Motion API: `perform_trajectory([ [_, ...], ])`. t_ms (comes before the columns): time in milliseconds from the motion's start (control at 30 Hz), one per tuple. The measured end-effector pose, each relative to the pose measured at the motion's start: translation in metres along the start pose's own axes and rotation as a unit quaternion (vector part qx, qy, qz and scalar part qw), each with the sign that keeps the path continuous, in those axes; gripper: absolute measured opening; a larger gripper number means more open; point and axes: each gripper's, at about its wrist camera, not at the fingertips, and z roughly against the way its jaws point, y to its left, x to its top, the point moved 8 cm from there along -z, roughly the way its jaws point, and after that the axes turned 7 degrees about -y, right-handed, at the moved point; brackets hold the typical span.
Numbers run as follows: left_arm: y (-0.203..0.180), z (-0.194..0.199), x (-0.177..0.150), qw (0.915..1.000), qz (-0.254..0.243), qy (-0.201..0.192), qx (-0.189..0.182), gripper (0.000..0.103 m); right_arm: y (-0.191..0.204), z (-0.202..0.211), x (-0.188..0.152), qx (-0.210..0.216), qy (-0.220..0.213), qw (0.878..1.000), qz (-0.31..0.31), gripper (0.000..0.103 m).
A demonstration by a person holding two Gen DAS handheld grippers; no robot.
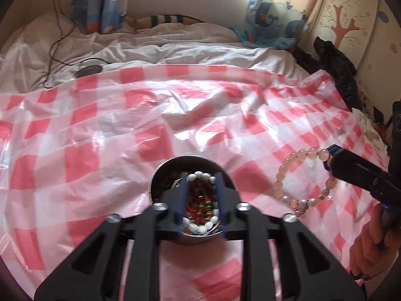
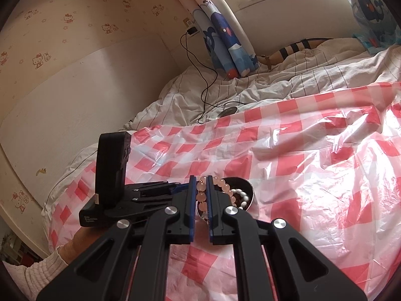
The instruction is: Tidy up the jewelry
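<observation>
A round metal bowl (image 1: 160, 173) stands on the pink checked sheet and holds dark and coloured beads. My left gripper (image 1: 201, 178) is over the bowl, shut on a white pearl bracelet (image 1: 199, 175) that loops between its fingers. My right gripper (image 2: 201, 181) is shut on a pink bead bracelet (image 2: 201, 197). In the left wrist view that bracelet (image 1: 285, 170) hangs from the right gripper (image 1: 330, 154) to the right of the bowl. In the right wrist view the bowl (image 2: 250, 190) lies just beyond my right fingers.
The pink checked plastic sheet (image 1: 125, 125) covers a bed with a white duvet (image 1: 175, 52). A black cable and a small grey puck (image 1: 87, 70) lie at the far left. Dark clothing (image 1: 335, 67) lies at the right edge. Blue curtains hang behind.
</observation>
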Motion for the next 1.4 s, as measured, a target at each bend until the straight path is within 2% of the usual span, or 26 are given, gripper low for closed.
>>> perform_trajectory([
  [67,0.01,0.007,0.0,0.9998,0.005,-0.008,0.017,0.051,0.001,-0.008,0.0,0.005,0.007,1.0,-0.001,0.008],
  [233,0.026,0.029,-0.005,0.9991,0.01,-0.02,0.037,0.058,0.007,-0.034,-0.002,0.027,0.022,0.999,-0.018,0.008],
  [400,0.04,0.052,-0.018,0.9985,0.018,-0.024,0.045,0.066,0.001,-0.064,-0.009,0.073,0.04,0.992,-0.098,0.008],
  [433,0.042,0.055,-0.022,0.9985,0.021,-0.023,0.044,0.066,-0.004,-0.071,-0.012,0.062,0.05,0.992,-0.101,0.008],
  [533,0.05,0.059,-0.035,0.9984,0.029,-0.013,0.046,0.067,-0.025,-0.09,-0.029,-0.046,0.092,0.994,-0.038,0.009],
  [567,0.051,0.059,-0.039,0.9984,0.031,-0.011,0.047,0.067,-0.03,-0.092,-0.033,-0.066,0.099,0.993,-0.026,0.009],
  [600,0.051,0.059,-0.043,0.9983,0.032,-0.008,0.048,0.067,-0.033,-0.089,-0.036,-0.08,0.099,0.992,-0.018,0.018],
  [633,0.051,0.059,-0.045,0.9983,0.032,-0.007,0.048,0.067,-0.035,-0.083,-0.036,-0.086,0.093,0.992,-0.012,0.027],
  [667,0.049,0.059,-0.048,0.9984,0.029,-0.005,0.049,0.067,-0.036,-0.077,-0.036,-0.094,0.083,0.992,-0.005,0.042],
  [867,0.034,0.06,-0.062,0.9975,0.009,-0.002,0.07,0.074,-0.032,-0.033,-0.055,-0.126,0.071,0.989,0.032,0.045],
  [933,0.029,0.064,-0.067,0.9962,0.002,-0.005,0.087,0.08,-0.027,-0.021,-0.066,-0.147,0.077,0.985,0.052,0.051],
  [967,0.027,0.066,-0.07,0.9951,0.001,-0.008,0.098,0.082,-0.025,-0.015,-0.072,-0.16,0.081,0.982,0.065,0.06],
  [1067,0.023,0.073,-0.081,0.992,0.011,-0.013,0.125,0.088,-0.015,0.005,-0.093,-0.184,0.087,0.975,0.089,0.064],
  [1200,0.022,0.079,-0.094,0.9877,0.02,-0.021,0.153,0.094,-0.007,0.023,-0.107,-0.205,0.079,0.97,0.103,0.076],
  [1333,0.029,0.079,-0.098,0.9816,0.01,-0.018,0.19,0.095,-0.008,0.022,-0.109,-0.217,0.074,0.967,0.108,0.079],
  [1400,0.031,0.083,-0.094,0.9809,0.012,-0.025,0.193,0.095,-0.009,0.022,-0.106,-0.219,0.065,0.968,0.107,0.08],
])
